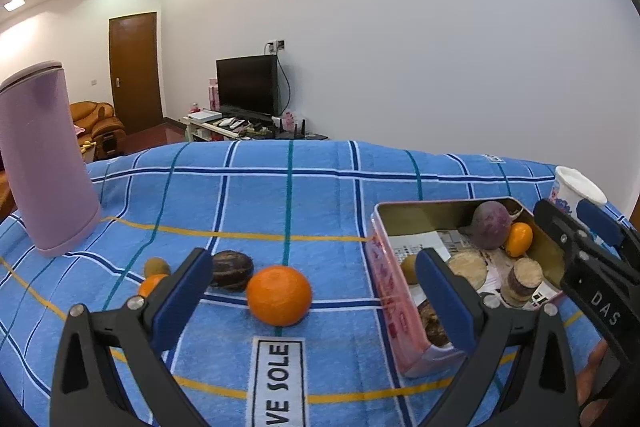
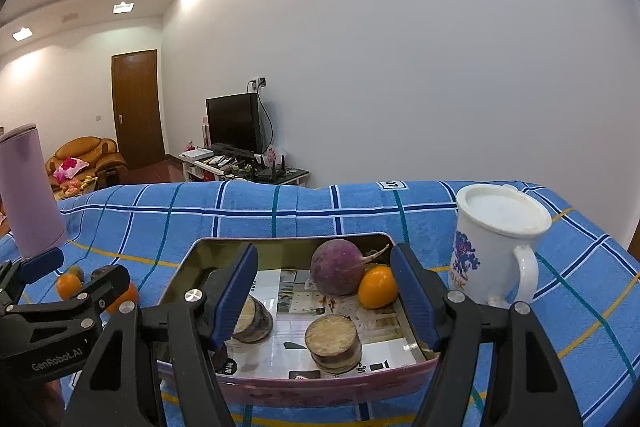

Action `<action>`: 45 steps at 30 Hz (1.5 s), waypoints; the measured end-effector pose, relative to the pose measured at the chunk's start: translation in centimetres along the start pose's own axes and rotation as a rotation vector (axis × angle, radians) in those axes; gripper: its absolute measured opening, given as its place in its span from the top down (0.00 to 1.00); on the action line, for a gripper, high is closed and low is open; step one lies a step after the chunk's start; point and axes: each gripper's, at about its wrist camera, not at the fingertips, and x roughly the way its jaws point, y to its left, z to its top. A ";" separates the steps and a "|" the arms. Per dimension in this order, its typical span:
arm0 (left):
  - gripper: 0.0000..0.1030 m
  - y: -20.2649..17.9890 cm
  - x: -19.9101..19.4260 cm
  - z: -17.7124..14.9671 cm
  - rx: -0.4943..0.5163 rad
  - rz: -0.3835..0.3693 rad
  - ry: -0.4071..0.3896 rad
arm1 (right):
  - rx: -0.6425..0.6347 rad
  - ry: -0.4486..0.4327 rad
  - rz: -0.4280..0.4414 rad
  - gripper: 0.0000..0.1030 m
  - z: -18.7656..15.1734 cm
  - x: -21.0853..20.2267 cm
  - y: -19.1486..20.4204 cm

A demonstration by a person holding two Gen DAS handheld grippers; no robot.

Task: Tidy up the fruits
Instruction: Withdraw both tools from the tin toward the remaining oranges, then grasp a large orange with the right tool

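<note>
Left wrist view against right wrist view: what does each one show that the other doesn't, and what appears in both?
Only the left wrist view shows the dark brown fruit, the whole large orange on the cloth and the woven label.

Only the right wrist view shows the whole white mug with its handle, and the tin's front rim.

Both show the pink tin holding the purple radish and a small orange fruit, the lilac cylinder, the blue checked cloth, and both grippers, left and right, fingers apart and empty.

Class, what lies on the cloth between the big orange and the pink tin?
Nothing: in the left wrist view, bare blue checked cloth separates the big orange from the pink tin.
</note>
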 end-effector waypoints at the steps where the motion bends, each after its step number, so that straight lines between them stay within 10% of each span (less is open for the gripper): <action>1: 0.00 0.1 -0.1 0.0 0.002 0.001 0.000 | -0.001 -0.003 -0.003 0.32 0.0 -0.1 0.1; 45: 0.00 10.8 0.6 -0.2 -0.023 0.132 0.071 | -0.066 0.116 0.055 0.32 -1.0 0.4 9.2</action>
